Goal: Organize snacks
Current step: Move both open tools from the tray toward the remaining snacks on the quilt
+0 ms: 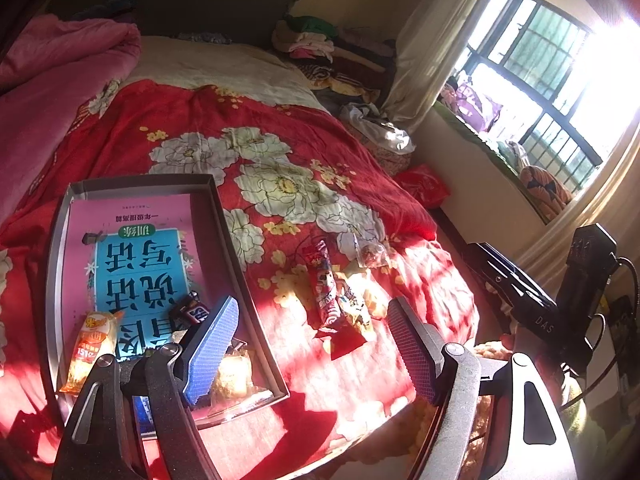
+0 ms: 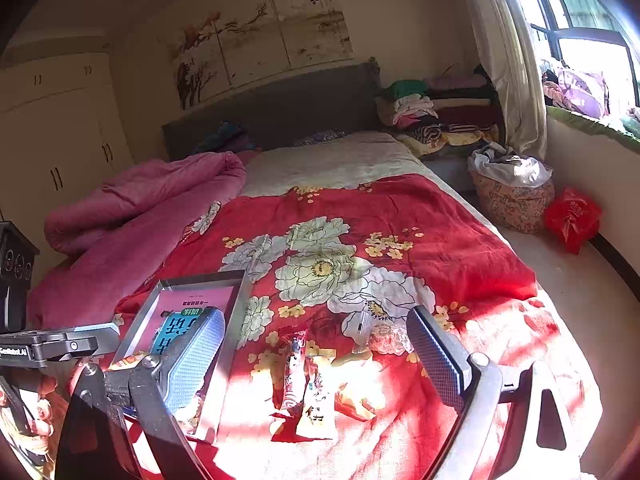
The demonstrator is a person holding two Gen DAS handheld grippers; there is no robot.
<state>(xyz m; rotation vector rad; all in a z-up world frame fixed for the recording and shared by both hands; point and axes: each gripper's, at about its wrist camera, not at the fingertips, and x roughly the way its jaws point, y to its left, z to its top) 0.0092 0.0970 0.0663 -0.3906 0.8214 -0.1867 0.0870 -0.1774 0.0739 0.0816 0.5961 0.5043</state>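
beside tray (image 1: 240, 280): snacks (image 1: 340, 300), w/ open bedspread (image 1: 280, 128)

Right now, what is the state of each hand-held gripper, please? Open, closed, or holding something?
Left hand-held gripper: open, holding nothing.
Right hand-held gripper: open, holding nothing.

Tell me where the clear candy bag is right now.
The clear candy bag lies on the red floral bedspread, right of the long red snack packet and outside the grey box; in the left wrist view it sits mid-frame.
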